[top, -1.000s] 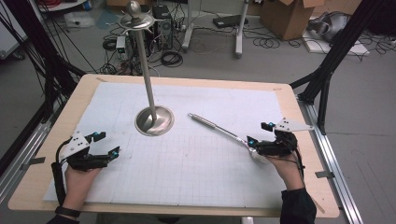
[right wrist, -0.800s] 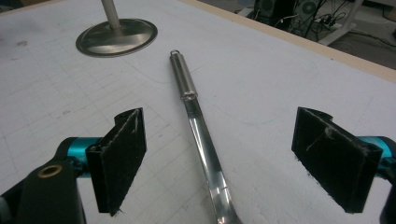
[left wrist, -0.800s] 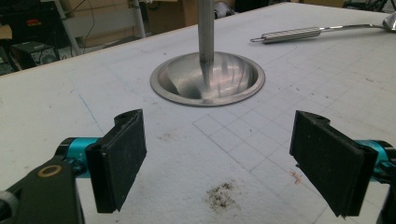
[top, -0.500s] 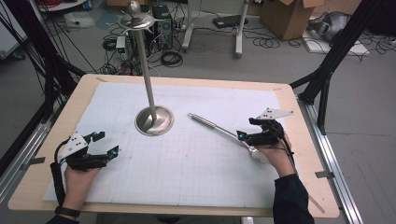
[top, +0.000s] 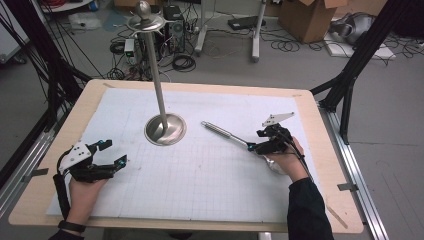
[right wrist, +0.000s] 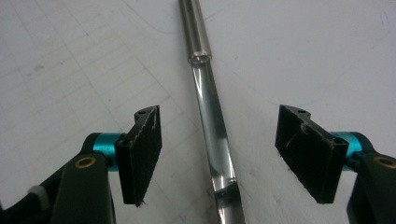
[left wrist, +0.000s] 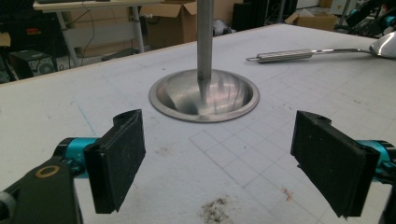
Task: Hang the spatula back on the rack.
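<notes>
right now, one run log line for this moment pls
right tongs: open, just closing, astride ladle handle, pads clear | left tongs: open, nothing between | stand: upright on mat

Ladle (right wrist: 212, 140): polished glossy metal. Stand (top: 165, 129): brushed metal base. Worktop (top: 325, 150): pale wood edge under matt gridded paper. Gripper pads (right wrist: 144, 154): matt black, rough.

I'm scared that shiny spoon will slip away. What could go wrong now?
The right hand-held gripper has just been closing, with the ladle handle between its pads but not yet pinched. That handle is thin, smooth metal, so it might roll or slide out. Its bowl end looks heavy, so it could tip when lifted. Swung wide, it might knock the tall metal stand.
</notes>
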Available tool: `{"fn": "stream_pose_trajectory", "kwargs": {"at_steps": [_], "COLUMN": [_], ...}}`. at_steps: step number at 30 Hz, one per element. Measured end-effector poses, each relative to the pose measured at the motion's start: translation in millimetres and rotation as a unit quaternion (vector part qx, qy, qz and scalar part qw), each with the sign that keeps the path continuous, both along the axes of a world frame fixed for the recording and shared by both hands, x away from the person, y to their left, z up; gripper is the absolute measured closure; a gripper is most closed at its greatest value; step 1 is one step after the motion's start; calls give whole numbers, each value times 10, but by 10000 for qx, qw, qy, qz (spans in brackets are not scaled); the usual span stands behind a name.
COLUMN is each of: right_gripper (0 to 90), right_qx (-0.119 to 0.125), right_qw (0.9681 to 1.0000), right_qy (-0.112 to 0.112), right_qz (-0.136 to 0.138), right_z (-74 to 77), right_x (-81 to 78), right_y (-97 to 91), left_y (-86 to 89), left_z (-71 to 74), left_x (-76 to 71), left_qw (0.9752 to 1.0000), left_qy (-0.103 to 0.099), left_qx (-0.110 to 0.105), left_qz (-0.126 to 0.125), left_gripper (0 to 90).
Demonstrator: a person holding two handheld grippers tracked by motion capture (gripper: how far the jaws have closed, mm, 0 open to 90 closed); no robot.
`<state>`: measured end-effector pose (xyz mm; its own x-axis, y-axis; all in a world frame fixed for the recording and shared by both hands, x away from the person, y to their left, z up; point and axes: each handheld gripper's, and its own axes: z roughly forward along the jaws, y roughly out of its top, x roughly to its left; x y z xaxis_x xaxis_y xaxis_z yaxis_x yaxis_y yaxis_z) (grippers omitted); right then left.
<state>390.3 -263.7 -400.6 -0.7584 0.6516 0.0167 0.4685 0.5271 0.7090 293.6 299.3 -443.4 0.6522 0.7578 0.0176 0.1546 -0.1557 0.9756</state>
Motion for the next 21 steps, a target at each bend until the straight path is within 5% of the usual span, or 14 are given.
{"fn": "stream_pose_trajectory", "kwargs": {"at_steps": [21], "right_gripper": [470], "right_qx": [-630], "right_qw": [9952], "right_qy": [746], "right_qz": [72], "right_z": [-204], "right_x": [122], "right_y": [32], "left_y": [7], "left_z": [49], "left_x": [-28], "left_qw": [10000], "left_qy": [-57], "left_qx": [-48], "left_qz": [48], "left_gripper": [182]}}
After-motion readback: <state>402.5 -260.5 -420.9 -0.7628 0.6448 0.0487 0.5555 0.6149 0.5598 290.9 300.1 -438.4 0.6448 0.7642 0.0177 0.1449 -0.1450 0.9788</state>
